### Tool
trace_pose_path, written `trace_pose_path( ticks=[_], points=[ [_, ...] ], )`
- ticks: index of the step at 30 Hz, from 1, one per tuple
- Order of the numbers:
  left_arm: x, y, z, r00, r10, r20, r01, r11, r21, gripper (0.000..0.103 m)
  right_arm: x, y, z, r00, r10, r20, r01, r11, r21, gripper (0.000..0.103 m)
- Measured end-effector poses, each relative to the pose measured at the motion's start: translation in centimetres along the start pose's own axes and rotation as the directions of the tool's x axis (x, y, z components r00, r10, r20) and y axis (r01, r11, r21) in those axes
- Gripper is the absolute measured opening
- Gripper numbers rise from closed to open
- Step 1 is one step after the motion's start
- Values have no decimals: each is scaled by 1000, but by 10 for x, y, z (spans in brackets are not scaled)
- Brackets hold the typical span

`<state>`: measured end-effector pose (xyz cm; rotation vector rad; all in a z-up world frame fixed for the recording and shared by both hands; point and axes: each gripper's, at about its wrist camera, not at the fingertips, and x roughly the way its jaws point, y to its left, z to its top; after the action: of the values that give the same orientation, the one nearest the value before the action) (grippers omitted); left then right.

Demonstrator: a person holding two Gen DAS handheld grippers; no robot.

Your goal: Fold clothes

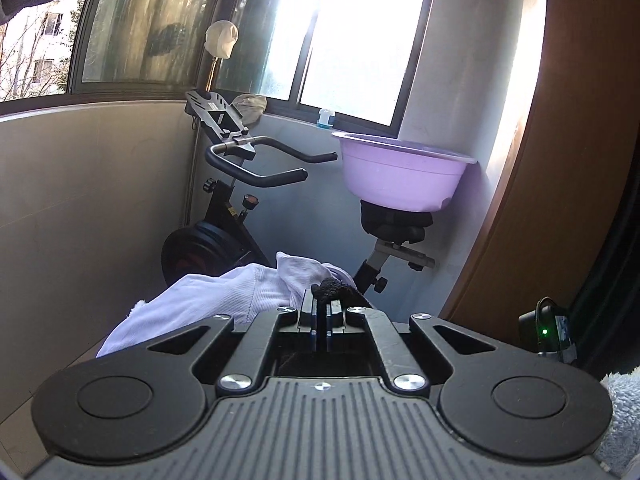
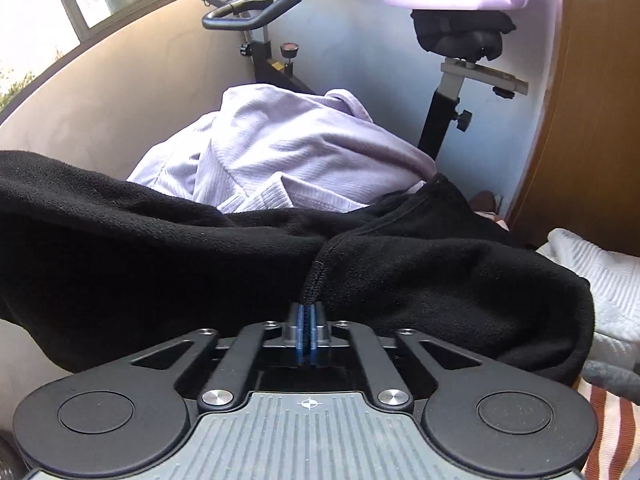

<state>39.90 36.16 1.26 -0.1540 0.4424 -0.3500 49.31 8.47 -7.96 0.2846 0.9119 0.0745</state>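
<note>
The left wrist view shows the room more fully. A window (image 1: 328,36) runs across the top, bright with daylight. Below it stands an exercise bike (image 1: 236,184), and a lilac plastic basin (image 1: 400,176) rests on the bike's saddle. A small device with a green light (image 1: 548,332) sits at the right edge. The left tool (image 1: 322,300) has its two fingers pressed together on a small tuft of the black fleece garment (image 1: 332,286); little else of that garment shows here apart from a dark fold in the top left corner. Behind the tuft lies a pale lilac ribbed garment (image 1: 224,300), crumpled.

The right wrist view sits lower and closer, and shows the black fleece garment (image 2: 200,256) at full spread. It stretches across the whole width of the picture, thick, matte and fuzzy, sagging in a broad drape. A stitched hem edge runs down to the right tool (image 2: 307,316), whose blue-edged fingers are closed tightly on it. Beyond the fleece the lilac ribbed garment (image 2: 288,148) lies heaped in front of the bike. At the right edge are a white textured cloth (image 2: 600,280) and a striped fabric (image 2: 612,424).
</note>
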Motion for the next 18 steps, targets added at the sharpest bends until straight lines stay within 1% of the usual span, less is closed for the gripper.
trace_pose_path(
  ticks=[1,3,4,6,7,8,9,11,13,14,15,16,17,18],
  points=[
    [0,1,4,1000,1,12,-1,1000,-2,4,-12,-9,3,999,14,45,-15,1000,24,2],
    [-1,3,14,999,10,38,-11,1000,1,4,-42,-23,11,989,10,149,-17,999,45,2],
    [-1,4,21,998,17,55,-17,1000,7,4,-60,-30,16,978,6,209,-18,998,59,2],
    [-3,5,38,995,24,95,-25,1000,13,4,-99,-47,28,945,-7,328,-27,995,100,2],
    [-6,4,50,992,21,126,-23,1000,16,4,-119,-54,34,920,-22,390,-29,992,125,2],
    [-10,2,61,987,13,160,-15,1000,14,4,-139,-61,39,890,-45,454,-27,988,150,2],
    [-15,0,70,981,1,194,-2,1000,9,4,-157,-66,43,858,-71,509,-21,985,173,2],
    [-27,-7,91,960,-16,280,17,1000,-1,4,-189,-76,48,784,-127,608,-11,976,218,2],
    [-37,-11,106,934,-1,359,8,1000,-17,4,-219,-87,49,697,-195,690,10,965,263,2],
    [-38,-9,109,928,15,372,-3,999,-32,4,-231,-93,49,663,-222,715,18,959,282,2],
    [-37,-6,110,926,34,375,-17,999,-50,4,-239,-100,48,642,-239,728,21,955,296,2],
    [-37,-2,111,924,54,378,-30,997,-68,4,-246,-107,46,630,-254,734,22,951,310,2],
    [-36,2,112,922,73,380,-44,995,-86,4,-248,-116,43,634,-262,727,25,947,319,2],
    [-35,5,113,919,92,382,-57,993,-104,4,-247,-125,40,647,-268,714,33,945,324,2]
  ],
)
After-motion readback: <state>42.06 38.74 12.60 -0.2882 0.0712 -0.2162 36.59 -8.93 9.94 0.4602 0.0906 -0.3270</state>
